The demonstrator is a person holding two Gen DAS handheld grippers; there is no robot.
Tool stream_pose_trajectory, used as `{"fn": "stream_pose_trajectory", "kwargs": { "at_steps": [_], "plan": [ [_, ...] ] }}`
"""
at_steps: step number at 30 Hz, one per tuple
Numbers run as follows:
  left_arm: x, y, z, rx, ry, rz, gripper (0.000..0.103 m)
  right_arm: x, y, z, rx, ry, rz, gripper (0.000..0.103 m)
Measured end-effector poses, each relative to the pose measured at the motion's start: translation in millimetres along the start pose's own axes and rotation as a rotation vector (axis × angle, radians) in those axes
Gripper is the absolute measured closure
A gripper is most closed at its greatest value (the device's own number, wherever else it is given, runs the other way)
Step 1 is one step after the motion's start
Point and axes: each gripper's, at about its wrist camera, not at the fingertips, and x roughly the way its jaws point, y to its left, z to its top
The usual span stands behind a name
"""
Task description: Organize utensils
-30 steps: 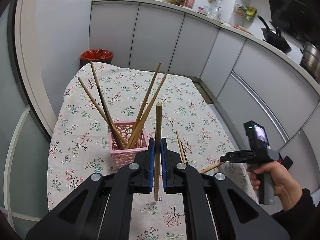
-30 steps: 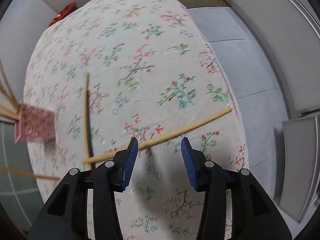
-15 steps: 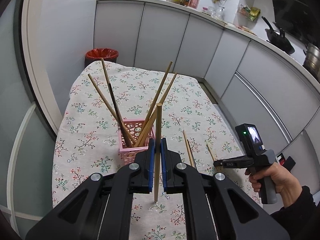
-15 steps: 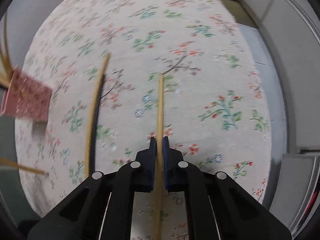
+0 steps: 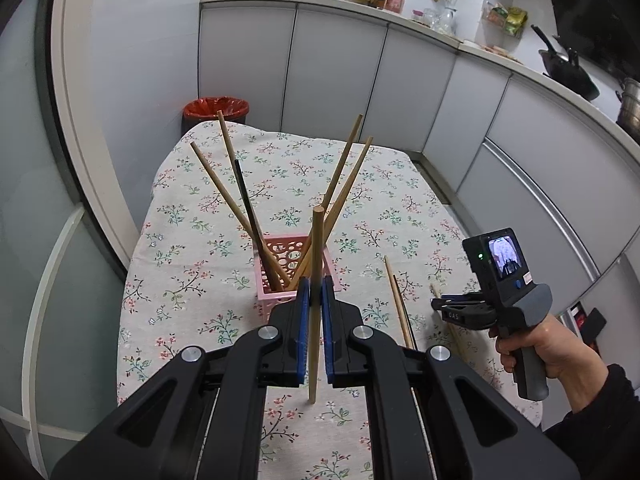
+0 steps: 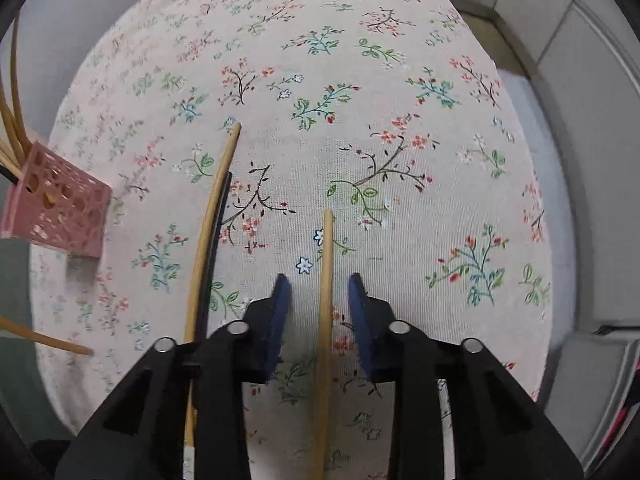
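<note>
Floral tablecloth (image 6: 400, 80): loose chopstick (image 6: 326, 300) lies lengthwise between jaws.

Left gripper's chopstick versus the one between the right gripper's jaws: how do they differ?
The left gripper is shut on its chopstick, held upright off the tablecloth; the right gripper is open, its jaws having just been opening, and its chopstick lies flat, untouched between the pads. Both are plain light wood.

My left gripper (image 5: 315, 300) clamped a pale wooden chopstick (image 5: 315, 300) upright, just before the pink perforated plastic basket (image 5: 299, 276) holding five leaning chopsticks. On the floral tablecloth (image 5: 192, 240) two more lay beside my right gripper (image 5: 438, 305), gripped by a hand (image 5: 536, 346)
</note>
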Motion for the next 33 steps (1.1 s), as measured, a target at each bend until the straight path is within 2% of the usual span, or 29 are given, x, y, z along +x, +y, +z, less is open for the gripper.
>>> {"fn": "stream_pose_trajectory", "kwargs": {
  "at_steps": [2, 3, 6, 10, 15, 18, 23, 28, 33],
  "plan": [
    [0.2, 1.3, -0.8, -0.003, -0.006, 0.010, 0.097, 1.2, 12.0, -0.2, -0.058, -0.024, -0.064, 0.089],
    [-0.5, 2.4, -1.0, -0.012, -0.008, 0.011, 0.097, 1.5, 18.0, -1.0, -0.082, -0.035, -0.068, 0.098],
    [-7.1, 0.9, 0.3, -0.015, -0.025, 0.015, 0.097, 1.3, 31.4, -2.8, -0.113, -0.049, -0.101, 0.098],
    [-24.6, -6.6, 1.5, 0.005, -0.080, 0.026, 0.097, -21.3, 39.3, -5.8, -0.101, -0.102, -0.040, 0.099],
    [-51.9, -6.8, 8.2, -0.014, -0.180, 0.027, 0.097, -104.9, 41.4, -24.8, -0.082, -0.323, 0.084, 0.099],
    [-68.5, -5.6, 14.9, -0.031, -0.259, 0.040, 0.097, -143.5, 44.8, -38.3, -0.081, -0.442, 0.127, 0.099],
    [-84.1, -5.7, 23.7, -0.049, -0.378, 0.068, 0.097, -186.7, 35.5, -46.8, -0.058, -0.592, 0.189, 0.099],
    [-84.5, -9.5, 31.8, -0.040, -0.479, 0.112, 0.097, -203.6, 31.6, -51.1, -0.057, -0.672, 0.214, 0.099],
    [-64.7, -6.2, 39.8, -0.046, -0.493, 0.142, 0.097, -197.8, 35.5, -49.3, -0.062, -0.666, 0.220, 0.099]
  ]
}}
